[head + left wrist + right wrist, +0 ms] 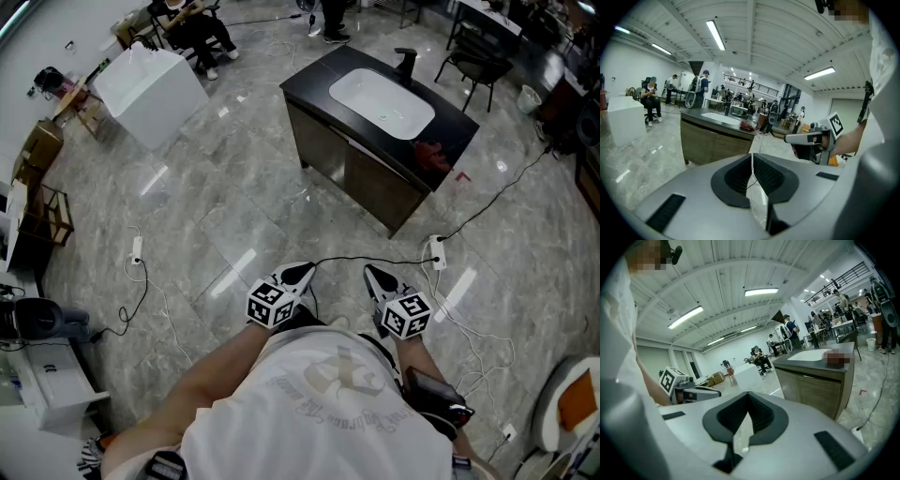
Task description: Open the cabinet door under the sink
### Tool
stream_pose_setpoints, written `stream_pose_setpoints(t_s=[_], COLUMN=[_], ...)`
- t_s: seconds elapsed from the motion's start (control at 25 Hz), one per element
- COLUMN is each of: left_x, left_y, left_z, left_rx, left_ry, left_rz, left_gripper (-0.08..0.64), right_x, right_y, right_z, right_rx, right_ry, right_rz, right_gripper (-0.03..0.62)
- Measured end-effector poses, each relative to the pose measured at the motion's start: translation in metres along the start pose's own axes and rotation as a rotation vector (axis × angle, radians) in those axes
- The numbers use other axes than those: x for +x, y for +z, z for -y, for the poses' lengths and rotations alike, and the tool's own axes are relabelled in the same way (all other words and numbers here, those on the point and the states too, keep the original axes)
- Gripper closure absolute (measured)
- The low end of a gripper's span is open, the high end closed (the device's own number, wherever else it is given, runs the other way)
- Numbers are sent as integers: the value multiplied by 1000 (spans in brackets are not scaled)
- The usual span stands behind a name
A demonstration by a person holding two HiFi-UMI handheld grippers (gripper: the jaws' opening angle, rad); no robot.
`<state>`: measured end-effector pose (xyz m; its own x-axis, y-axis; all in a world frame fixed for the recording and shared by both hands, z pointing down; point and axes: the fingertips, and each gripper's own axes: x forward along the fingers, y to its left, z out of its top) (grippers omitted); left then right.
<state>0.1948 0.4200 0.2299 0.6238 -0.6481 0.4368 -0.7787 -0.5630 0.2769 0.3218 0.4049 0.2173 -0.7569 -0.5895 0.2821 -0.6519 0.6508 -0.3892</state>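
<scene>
Approaching: cabinet door (375, 183) shut.
Left gripper (300, 273), right gripper (377, 275): jaws together, empty, well short of door.
Next: advance, part jaws.

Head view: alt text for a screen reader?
A person holds the left tool and right tool side by side, both shut and empty, aimed at a dark sink cabinet across the marble floor. Its doors are closed; a white basin sits in its top.
</scene>
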Motion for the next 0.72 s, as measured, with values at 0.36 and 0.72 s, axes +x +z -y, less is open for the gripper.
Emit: stream_pose_setpoints(t_s=[0.36, 0.72], left_x=[-9, -29], left_y=[-2, -1], left_z=[-1, -17], left_rx=[-2, -27], left_ry=[28, 77], left_rz=[-4, 1], left_gripper=[538, 538], right_x=[-3, 12], right_y=[3, -2], right_z=[1, -6], right_rx=[27, 22], right_ry=[-3, 4], right_rz=[26, -32], right_gripper=[580, 578])
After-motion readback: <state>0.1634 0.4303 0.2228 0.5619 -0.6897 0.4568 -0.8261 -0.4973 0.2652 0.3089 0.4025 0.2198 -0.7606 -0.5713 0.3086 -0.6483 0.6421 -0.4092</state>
